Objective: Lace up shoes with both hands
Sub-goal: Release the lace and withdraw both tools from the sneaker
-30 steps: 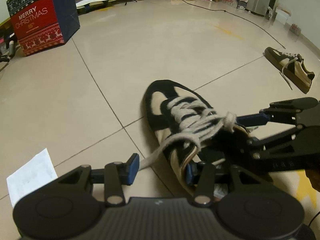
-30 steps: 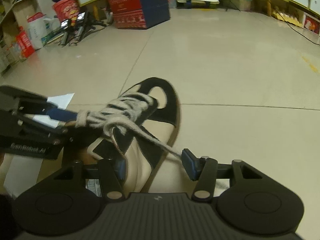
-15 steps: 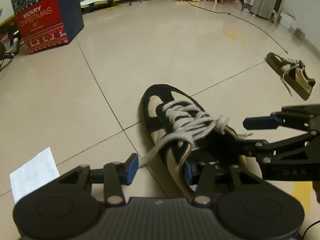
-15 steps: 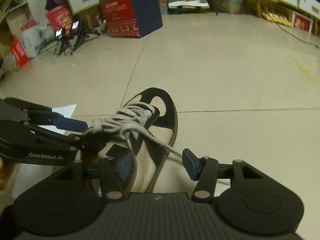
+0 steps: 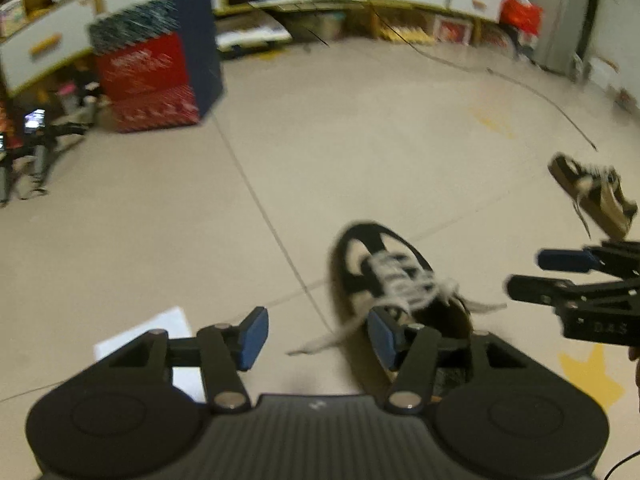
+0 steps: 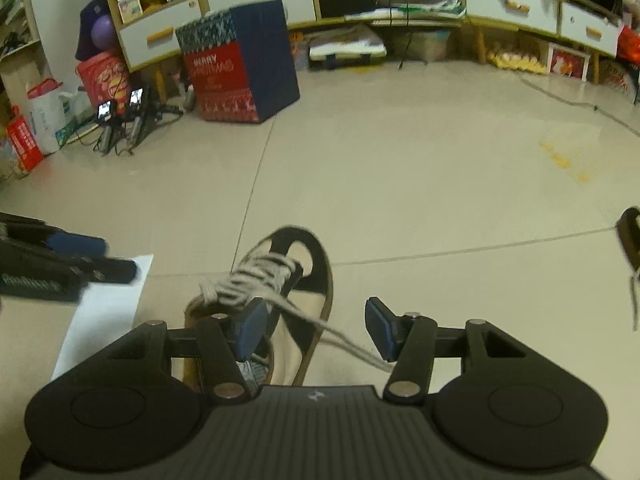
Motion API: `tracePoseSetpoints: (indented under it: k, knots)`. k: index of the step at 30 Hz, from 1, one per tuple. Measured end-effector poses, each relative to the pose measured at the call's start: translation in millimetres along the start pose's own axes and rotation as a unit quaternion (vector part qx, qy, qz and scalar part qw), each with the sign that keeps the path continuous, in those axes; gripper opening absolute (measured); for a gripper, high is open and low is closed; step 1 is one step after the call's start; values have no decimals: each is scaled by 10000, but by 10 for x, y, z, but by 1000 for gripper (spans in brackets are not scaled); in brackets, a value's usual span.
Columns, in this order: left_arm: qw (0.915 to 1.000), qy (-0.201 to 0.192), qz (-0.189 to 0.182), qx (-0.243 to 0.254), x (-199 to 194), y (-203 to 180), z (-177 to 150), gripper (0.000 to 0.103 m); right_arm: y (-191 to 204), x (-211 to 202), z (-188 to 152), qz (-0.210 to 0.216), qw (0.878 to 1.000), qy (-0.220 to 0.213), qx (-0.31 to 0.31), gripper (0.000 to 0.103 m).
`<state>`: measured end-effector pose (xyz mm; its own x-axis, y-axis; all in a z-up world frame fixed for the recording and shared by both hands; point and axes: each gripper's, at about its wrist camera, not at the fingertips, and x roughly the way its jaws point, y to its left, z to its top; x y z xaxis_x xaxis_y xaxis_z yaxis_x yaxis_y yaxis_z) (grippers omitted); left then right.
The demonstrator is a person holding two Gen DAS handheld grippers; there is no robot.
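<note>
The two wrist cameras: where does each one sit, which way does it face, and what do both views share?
Left wrist: sits behind the left tool, whose jaws are opening, empty; it looks down along them at the near shoe; the right tool enters from the right.
Right wrist: sits behind the right tool, open; it looks down at the same shoe; the left tool enters from the left.
Shared: the shoe and its laces, the Christmas box, the white paper, the second shoe.

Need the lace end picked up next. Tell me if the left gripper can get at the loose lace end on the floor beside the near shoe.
Probably yes. The left gripper has opening, empty jaws, and the lace end lies on bare floor just beyond them, nothing between.
</note>
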<state>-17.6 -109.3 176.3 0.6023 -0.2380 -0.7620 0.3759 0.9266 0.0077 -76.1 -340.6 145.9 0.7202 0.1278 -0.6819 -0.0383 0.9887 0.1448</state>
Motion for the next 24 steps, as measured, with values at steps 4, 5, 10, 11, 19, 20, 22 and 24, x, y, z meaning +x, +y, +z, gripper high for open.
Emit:
tracePoseSetpoints:
  k: [4,5,10,11,19,20,22,24]
  knots:
    - [9995,-152,292,32,-238,34,-7,64,122,-218,195,25,9996,138,-244,62]
    - [9992,-176,358,67,-276,39,-23,65,169,-275,251,30,9992,196,-354,62]
    - [9966,-294,753,-188,-492,171,-113,79,338,-655,448,43,9970,223,-746,70]
    - [9964,-336,725,-288,-565,184,-136,81,343,-726,444,16,9970,183,-753,71]
    - [9944,-509,852,-366,-971,158,-360,95,231,-1041,181,-252,9985,66,-484,83]
    - [9944,-468,834,-442,-974,169,-385,96,198,-1030,135,-294,9987,119,-396,83]
    - [9946,-370,826,-515,-911,171,-421,97,133,-985,48,-372,9987,223,-254,83]
    - [9945,-271,820,-584,-844,172,-457,98,68,-903,-48,-457,9983,356,-117,84]
